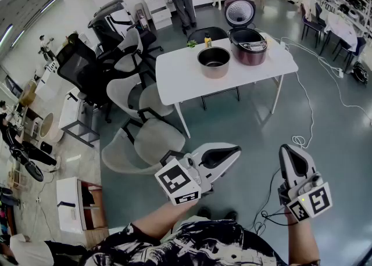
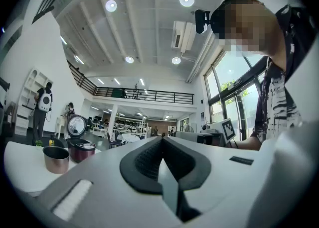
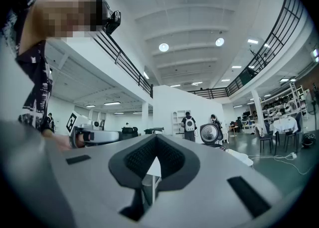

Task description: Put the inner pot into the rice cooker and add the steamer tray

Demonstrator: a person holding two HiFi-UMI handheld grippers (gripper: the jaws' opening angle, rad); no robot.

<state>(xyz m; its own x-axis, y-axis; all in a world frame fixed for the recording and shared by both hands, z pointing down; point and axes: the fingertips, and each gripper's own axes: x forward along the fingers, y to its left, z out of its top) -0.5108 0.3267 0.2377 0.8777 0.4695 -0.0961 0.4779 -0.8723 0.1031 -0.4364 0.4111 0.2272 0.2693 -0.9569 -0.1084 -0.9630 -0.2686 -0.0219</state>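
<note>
Pot: the inner pot [image 1: 214,61] stood empty on the white table [image 1: 174,76], just beside the rice cooker [image 1: 249,45] and not yet inside it.
Cooker: its lid [image 1: 239,10] was raised, which suited lowering the pot straight in.
Steamer tray: it could not be picked out from this far; it may have sat in or behind the cooker.
Stance: the person stood well apart from the table with both tools held near the body and roughly level, so I judged the task not begun.
Left gripper [image 1: 231,152]: jaws pressed together, nothing between them, touching nothing.
Right gripper [image 1: 289,153]: jaws likewise closed tip to tip, empty.
Next: by my reading, an approach to the table, then spread jaws for the pot's rim.
</note>
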